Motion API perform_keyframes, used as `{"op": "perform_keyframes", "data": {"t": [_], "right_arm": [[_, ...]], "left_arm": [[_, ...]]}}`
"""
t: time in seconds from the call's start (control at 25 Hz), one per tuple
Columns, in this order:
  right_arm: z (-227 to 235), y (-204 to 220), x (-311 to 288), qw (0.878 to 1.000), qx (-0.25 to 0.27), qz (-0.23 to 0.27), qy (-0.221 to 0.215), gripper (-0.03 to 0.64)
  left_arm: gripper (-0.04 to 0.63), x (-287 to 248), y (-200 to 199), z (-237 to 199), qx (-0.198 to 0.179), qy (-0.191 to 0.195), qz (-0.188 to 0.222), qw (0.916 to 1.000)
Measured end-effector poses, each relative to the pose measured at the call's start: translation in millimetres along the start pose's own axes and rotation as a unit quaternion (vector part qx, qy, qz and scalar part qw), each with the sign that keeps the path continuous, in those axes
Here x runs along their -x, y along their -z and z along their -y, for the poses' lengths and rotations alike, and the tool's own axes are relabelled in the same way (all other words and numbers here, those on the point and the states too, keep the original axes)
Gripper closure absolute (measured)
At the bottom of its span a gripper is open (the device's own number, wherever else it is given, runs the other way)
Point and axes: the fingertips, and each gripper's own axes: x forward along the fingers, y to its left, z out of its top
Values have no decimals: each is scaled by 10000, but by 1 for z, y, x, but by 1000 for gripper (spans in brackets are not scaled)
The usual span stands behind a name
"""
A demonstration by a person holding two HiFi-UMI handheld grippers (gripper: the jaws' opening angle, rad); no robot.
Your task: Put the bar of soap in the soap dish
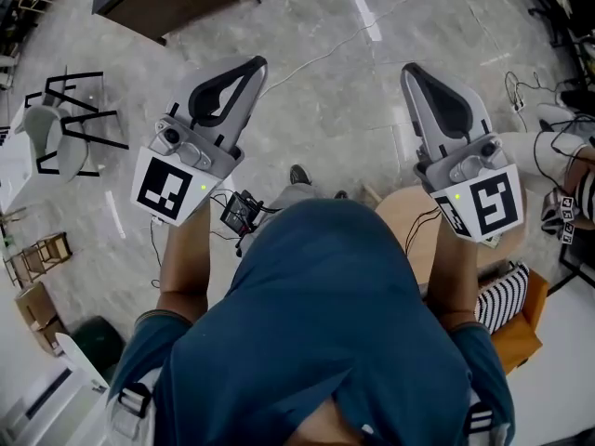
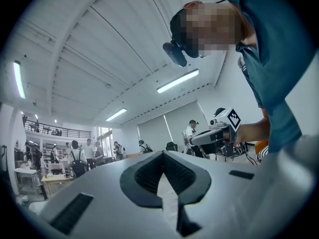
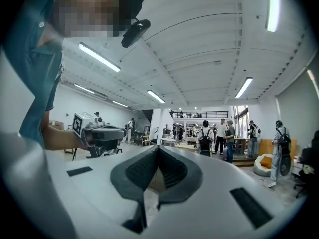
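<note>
1. The grey left gripper (image 1: 253, 67), with its black-and-white marker cube, has its jaws pressed together at the tips. Behind the tips its ribbed dark pads (image 2: 149, 173) bow apart, and that hollow holds nothing.
2. The matching grey right gripper (image 1: 410, 71) is likewise closed tip to tip, and its pads (image 3: 142, 171) pinch nothing.
3. Both point level and roughly parallel, well apart, out over the pale marbled stone floor (image 1: 325, 100). Neither touches any object.
4. The bar of soap and the soap dish show in no view.
5. Bare floor lies ahead of both tips, crossed by a thin white cable (image 1: 311, 60). A black-framed chair (image 1: 79, 110) stands well to the left. A round light-wood stool top (image 1: 404, 221) sits below the right forearm, with an orange seat carrying a striped cushion (image 1: 509, 305) just beside it.
6. The gripper views show a wide hall, with standing people (image 3: 219, 136) well off.
</note>
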Motion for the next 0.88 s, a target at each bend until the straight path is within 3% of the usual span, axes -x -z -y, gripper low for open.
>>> {"op": "perform_keyframes", "data": {"t": [0.48, 0.88], "right_arm": [[8, 7, -90, 9999, 56, -128, 75, 603], [69, 21, -132, 9995, 114, -71, -294, 603]], "left_arm": [[592, -1, 32, -89, 38, 75, 47, 10000], [592, -58, 52, -129, 26, -215, -67, 9997]]}}
